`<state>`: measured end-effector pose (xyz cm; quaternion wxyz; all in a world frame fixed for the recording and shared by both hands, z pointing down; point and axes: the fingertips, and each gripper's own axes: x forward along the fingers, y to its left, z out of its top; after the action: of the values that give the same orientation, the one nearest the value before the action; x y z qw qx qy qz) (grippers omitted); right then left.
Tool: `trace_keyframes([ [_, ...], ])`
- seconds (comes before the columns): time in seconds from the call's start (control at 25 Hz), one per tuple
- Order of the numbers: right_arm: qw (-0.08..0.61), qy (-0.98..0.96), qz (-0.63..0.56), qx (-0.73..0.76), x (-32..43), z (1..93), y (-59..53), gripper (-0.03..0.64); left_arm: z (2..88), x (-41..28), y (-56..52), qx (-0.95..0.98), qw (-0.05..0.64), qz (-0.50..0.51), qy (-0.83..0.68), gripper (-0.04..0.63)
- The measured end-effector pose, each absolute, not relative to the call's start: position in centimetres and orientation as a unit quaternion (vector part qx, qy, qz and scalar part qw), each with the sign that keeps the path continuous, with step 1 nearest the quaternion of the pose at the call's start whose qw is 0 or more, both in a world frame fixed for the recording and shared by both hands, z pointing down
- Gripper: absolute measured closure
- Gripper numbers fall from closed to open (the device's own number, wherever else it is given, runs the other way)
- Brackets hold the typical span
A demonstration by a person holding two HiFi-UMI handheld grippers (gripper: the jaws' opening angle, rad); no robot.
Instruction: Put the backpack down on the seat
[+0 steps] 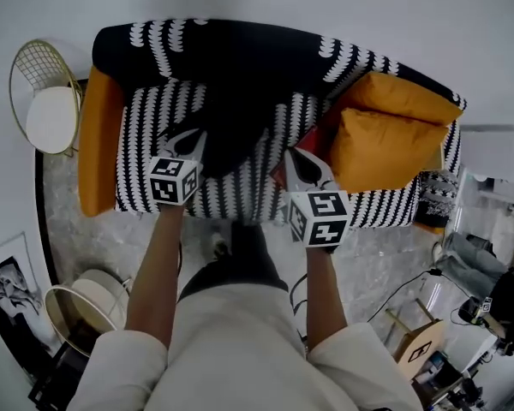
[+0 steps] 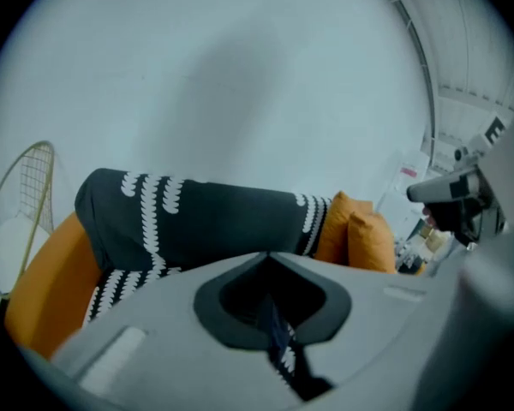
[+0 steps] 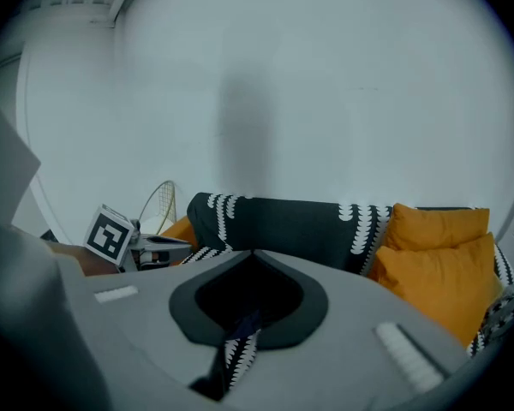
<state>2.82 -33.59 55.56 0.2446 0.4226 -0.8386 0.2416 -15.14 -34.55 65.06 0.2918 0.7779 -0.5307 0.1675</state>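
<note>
the black backpack (image 1: 231,139) is seen on the sofa seat (image 1: 240,197); the fingers of the left gripper (image 2: 268,254) and the right gripper (image 3: 254,253) are held together.

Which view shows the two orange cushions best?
The head view: both orange cushions lie whole at one end of the sofa. The right gripper view shows them side-on, at the frame's edge; the left gripper view, small and far.

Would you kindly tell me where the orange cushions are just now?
In the head view, the orange cushions sit at the right end of the sofa, just beyond the right gripper.
</note>
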Motion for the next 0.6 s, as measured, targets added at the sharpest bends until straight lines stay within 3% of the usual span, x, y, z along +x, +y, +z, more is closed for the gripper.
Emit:
trace_keyframes([
  [0.6,0.197,-0.865,0.179,0.425,1.0,46.3,-25.2,0.611,50.8,-17.2,-24.8,0.798,0.181,0.108,-0.565,0.592],
])
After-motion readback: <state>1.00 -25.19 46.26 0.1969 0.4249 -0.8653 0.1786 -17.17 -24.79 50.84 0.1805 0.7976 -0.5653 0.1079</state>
